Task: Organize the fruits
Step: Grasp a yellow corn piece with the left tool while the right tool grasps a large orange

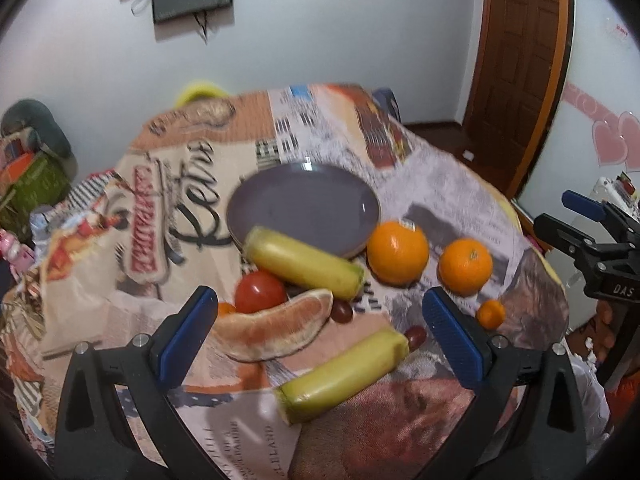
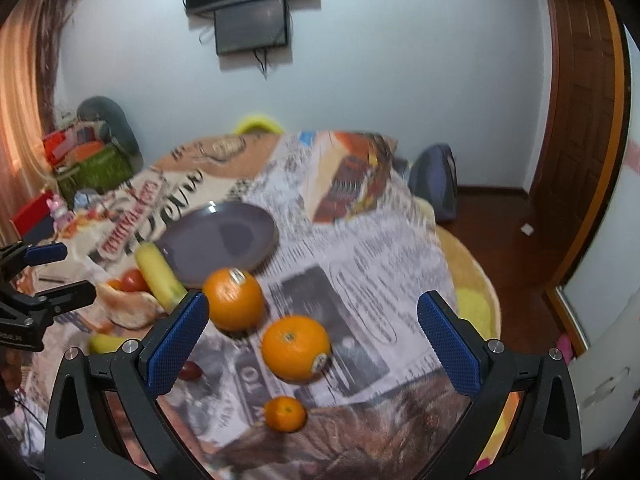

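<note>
**Both grippers open over the fruit spread**

Left gripper (image 1: 318, 330) hangs over the table with its jaws wide apart, gripping nothing. Between its blue pads lie the pomelo wedge (image 1: 276, 334) and the near banana piece (image 1: 344, 376), both below the fingertips and untouched. The wedge curves with its ends turned up, long axis running left to right. The near banana piece slants from lower left up to upper right; the far banana piece (image 1: 304, 262) slants the other way, its upper left end resting over the rim of the grey plate (image 1: 280, 196). A tomato (image 1: 260, 292) sits tucked between wedge and far banana.

Count on the newspaper-print cloth (image 1: 120, 208): two banana pieces, one wedge, one tomato, two big oranges, two dark grapes, and a small mandarin (image 1: 491, 314), with perhaps another small orange fruit by the left pad, though blur hides it.

Over to the right gripper (image 2: 312, 336): jaws spread open too, empty. The stickered orange (image 2: 234, 298) sits just beside its left pad, the second orange (image 2: 296, 348) lies between the pads, the mandarin nearer the camera.
</note>
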Motion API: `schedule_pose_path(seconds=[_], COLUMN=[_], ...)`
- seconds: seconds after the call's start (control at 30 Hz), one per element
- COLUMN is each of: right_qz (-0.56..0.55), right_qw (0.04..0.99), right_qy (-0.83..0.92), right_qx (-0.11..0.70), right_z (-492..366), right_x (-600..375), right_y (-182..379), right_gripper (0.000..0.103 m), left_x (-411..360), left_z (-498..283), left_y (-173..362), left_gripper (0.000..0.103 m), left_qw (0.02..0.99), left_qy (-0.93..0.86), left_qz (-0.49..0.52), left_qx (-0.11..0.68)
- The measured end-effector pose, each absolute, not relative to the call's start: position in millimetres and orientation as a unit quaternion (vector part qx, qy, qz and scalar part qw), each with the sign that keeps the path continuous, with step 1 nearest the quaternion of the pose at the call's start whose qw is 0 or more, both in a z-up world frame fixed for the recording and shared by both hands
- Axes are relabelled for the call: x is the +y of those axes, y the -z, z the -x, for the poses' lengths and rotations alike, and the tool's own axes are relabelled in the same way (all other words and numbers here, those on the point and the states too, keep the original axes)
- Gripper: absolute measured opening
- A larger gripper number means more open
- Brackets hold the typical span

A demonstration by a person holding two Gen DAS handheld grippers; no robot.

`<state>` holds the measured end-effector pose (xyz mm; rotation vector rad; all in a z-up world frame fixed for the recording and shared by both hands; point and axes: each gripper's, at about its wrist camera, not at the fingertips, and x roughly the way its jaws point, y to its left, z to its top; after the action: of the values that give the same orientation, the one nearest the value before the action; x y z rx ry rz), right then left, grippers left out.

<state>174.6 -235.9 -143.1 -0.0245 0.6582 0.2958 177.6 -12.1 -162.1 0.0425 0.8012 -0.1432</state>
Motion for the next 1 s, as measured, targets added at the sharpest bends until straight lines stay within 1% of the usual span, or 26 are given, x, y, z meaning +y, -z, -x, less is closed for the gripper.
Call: schedule_pose_path(seconds=[0.13,0.27,0.37,0.43,0.63,0.77,0.8,0.83,0.93,1.0], right_qz=[0.000,0.006,0.002,0.000,-0.001,0.004,0.005,0.004,-0.007,-0.009], right_qw=[0.919,0.911,0.905,0.900,0.891,0.883,0.881,0.878,0.867,0.864], right_qy=[-0.163,-0.163,-0.171,-0.177,-0.187,-0.194,-0.197,-0.201,-0.212,-0.210], right_qx=[0.359,0.378,0.390,0.398,0.415,0.427,0.431,0.435,0.452,0.458], right_z=[-183.7,-191.1,-195.6,-198.5,-207.8,-215.2,-217.2,-219.3,-223.7,-225.8], right_x=[-238.2,-235.1,-233.4,-231.4,-225.8,-220.3,-218.5,-216.9,-213.3,-210.8], right_y=[162.0,177.6,186.2,190.7,204.6,213.9,216.5,219.3,227.9,232.6], right_gripper=[0.103,0.103,0.102,0.102,0.100,0.096,0.095,0.094,0.084,0.074], left_x=[-13.8,-15.8,-17.1,-17.8,-19.3,-20.3,-19.9,-20.2,-24.0,-25.2], left_z=[-184.8,-186.7,-186.5,-188.1,-189.5,-189.4,-190.0,-190.7,-190.9,-189.0], left_y=[184.4,201.6,210.6,216.5,235.8,241.9,242.5,243.6,244.8,244.6], left_gripper=[0.103,0.103,0.095,0.086,0.086,0.086,0.085,0.081,0.070,0.068], left_qw=[0.904,0.890,0.884,0.877,0.856,0.854,0.854,0.854,0.858,0.861], left_qy=[0.077,0.091,0.095,0.102,0.141,0.147,0.147,0.145,0.124,0.117], left_qz=[-0.022,-0.022,-0.026,-0.026,-0.007,-0.011,-0.009,-0.009,-0.018,-0.024], left_qx=[0.419,0.446,0.457,0.468,0.498,0.499,0.499,0.500,0.498,0.495])
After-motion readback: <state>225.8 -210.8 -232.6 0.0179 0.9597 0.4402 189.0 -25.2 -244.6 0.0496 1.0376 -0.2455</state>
